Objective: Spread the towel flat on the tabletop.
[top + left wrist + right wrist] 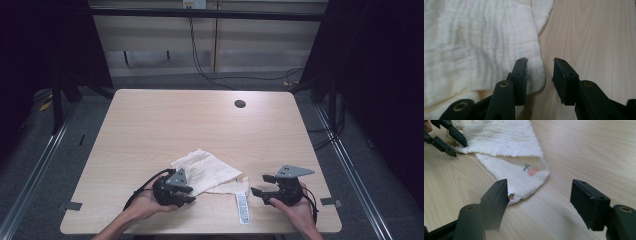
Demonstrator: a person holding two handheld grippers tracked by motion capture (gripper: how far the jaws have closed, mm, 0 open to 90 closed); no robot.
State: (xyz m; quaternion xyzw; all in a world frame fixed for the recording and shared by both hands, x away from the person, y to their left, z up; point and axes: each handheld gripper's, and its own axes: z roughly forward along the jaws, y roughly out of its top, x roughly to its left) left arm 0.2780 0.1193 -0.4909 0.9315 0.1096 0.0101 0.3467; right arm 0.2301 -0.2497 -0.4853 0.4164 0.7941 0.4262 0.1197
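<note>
A white crinkled cloth (207, 170) lies folded on the wooden table (200, 120), near the front edge. Its long white label (242, 207) trails toward me. My left gripper (192, 194) sits at the cloth's left front corner. In the left gripper view the cloth (474, 45) has its rounded corner lying in the left gripper's (540, 65) gap, the pads not pressing it. My right gripper (259, 183) stands wide open to the right of the cloth. The right gripper view shows a lower layer of cloth (519, 177) with a small peach print, its corner beside the left jaw of the right gripper (539, 187); the left gripper (459, 148) is farther off.
A round cable hole (240, 104) sits at the table's far right. Grey tape tabs (73, 205) mark the front edges on both sides. Black frame posts and floor cables (200, 60) lie beyond the table. Bare wood stretches behind the cloth.
</note>
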